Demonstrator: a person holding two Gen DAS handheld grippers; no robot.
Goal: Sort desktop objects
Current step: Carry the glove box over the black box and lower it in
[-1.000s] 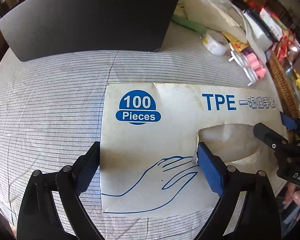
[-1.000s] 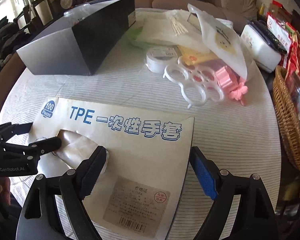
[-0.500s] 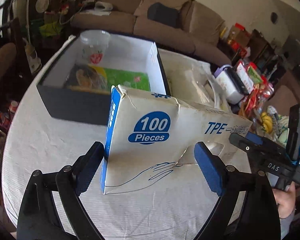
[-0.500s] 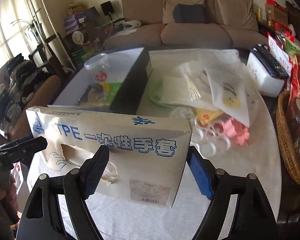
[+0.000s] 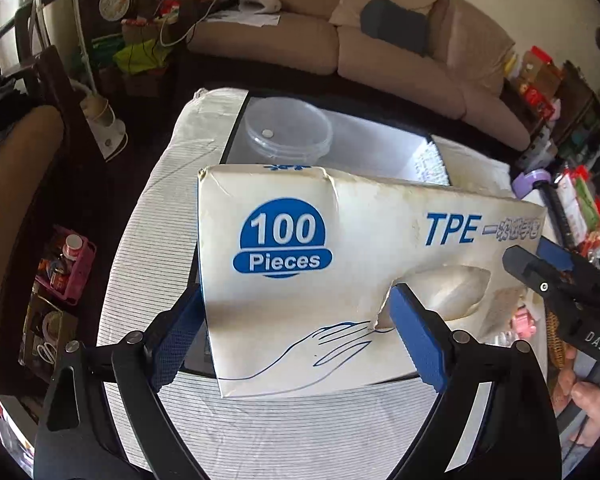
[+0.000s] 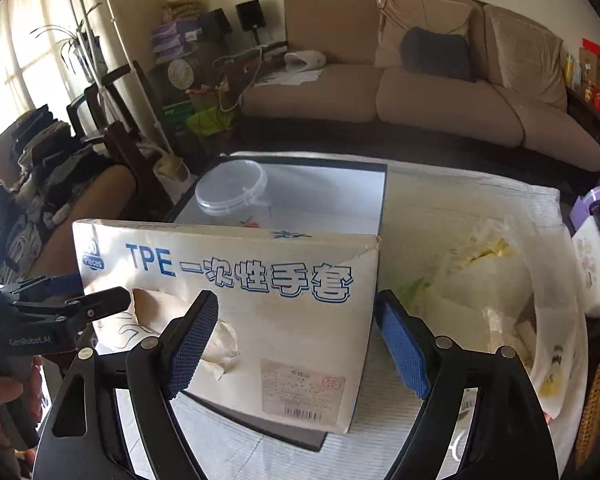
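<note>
A white cardboard box of disposable gloves (image 5: 352,264), printed in blue with "100 Pieces" and "TPE", hangs in the air above a round table covered in a pin-striped white cloth (image 5: 300,432), gripped from both ends by two hand-held grippers. The left gripper (image 5: 296,336) pinches the box's "100 Pieces" end, one blue pad against the outer end panel and the other pressed at the torn edge of the dispensing opening, where crumpled gloves show. The right gripper (image 6: 296,344) clamps the opposite end in the same fashion, one finger (image 6: 192,340) reaching into the opening and the other (image 6: 400,348) set against the end panel beside a barcode label. Directly behind and below the box sits an open black storage box with a pale interior (image 6: 332,196), which holds a clear plastic tub with a lid (image 6: 232,188). To the right, translucent plastic bags (image 6: 500,280) lie heaped on the cloth. A tan sofa (image 6: 420,92) lines the far wall.
</note>
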